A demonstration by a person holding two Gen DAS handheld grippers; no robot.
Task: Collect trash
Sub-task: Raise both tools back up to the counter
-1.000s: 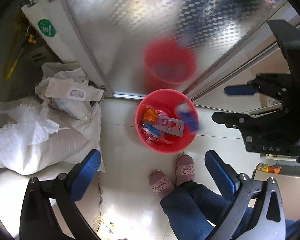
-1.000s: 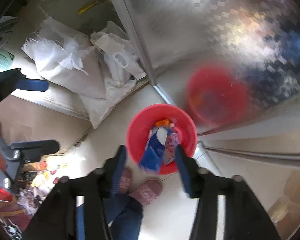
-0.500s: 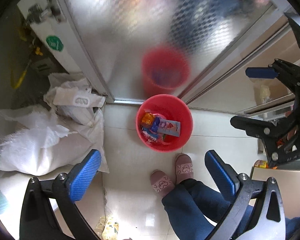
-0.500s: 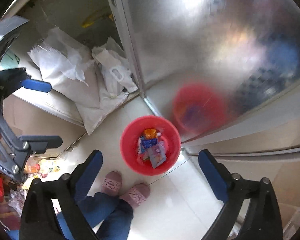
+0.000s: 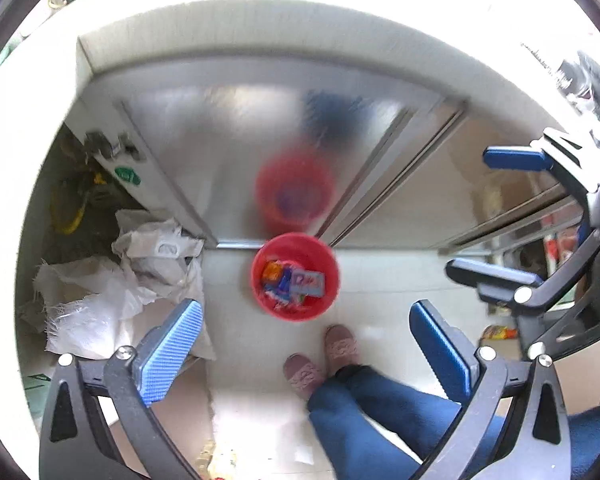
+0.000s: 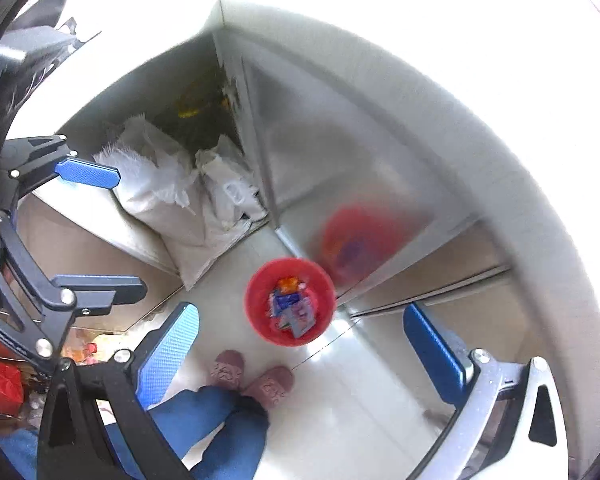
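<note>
While both grippers are held high above the pale tiled floor (image 5: 384, 276), the round red plastic bin (image 5: 295, 276) is seen standing close against the bottom edge of the brushed-metal cabinet door (image 5: 236, 148), where its red reflection shows. Colourful crumpled wrappers (image 5: 294, 282) are contained inside the bin. The left gripper (image 5: 306, 344) is spread wide with nothing between its blue pads, and the right gripper (image 6: 300, 344) is opening to its widest, likewise empty. White woven sacks (image 5: 112, 284) are heaped at the cabinet's left corner. Pink slippers (image 5: 322, 354) are planted just beside the bin's near rim, and bare floor is left open to its right.
</note>
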